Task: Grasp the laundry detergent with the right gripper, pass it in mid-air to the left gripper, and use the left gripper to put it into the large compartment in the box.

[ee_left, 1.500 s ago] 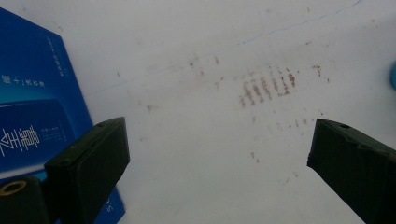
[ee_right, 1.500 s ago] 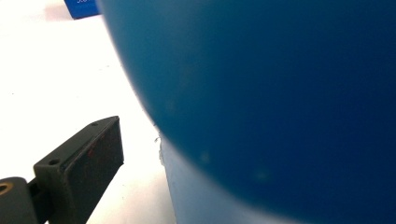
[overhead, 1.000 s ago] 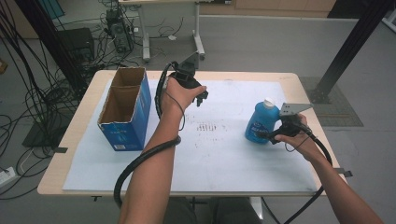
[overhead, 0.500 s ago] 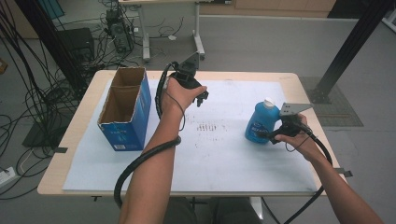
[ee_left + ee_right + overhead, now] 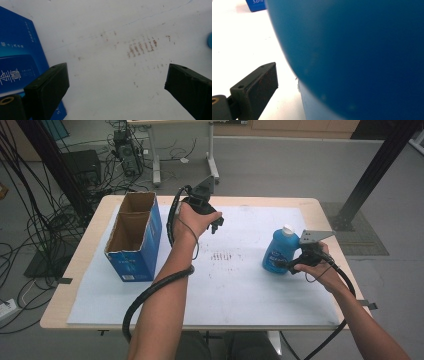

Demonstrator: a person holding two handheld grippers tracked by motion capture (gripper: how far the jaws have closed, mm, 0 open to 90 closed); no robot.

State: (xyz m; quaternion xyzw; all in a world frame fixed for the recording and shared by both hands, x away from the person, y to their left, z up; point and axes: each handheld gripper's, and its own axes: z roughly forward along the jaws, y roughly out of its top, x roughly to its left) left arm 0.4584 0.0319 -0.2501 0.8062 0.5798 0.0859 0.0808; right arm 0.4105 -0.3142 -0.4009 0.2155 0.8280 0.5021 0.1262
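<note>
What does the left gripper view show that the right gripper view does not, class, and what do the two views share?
Left gripper view alone: both black jaws of the left gripper standing wide apart with nothing between them, and brownish scuff marks on the white table cover.
Right gripper view alone: the blue bottle looming very close, with one jaw of the right gripper beside it.
Both: the white table cover and a part of the blue box.

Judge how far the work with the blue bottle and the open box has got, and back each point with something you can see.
Done: nothing yet; the blue bottle stands upright on the table, apart from the empty open box.
In hand: the right gripper is at the bottle's side, one jaw beside it, grip unconfirmed.
Left: probably lifting it into the box; the left gripper is open, empty.
</note>
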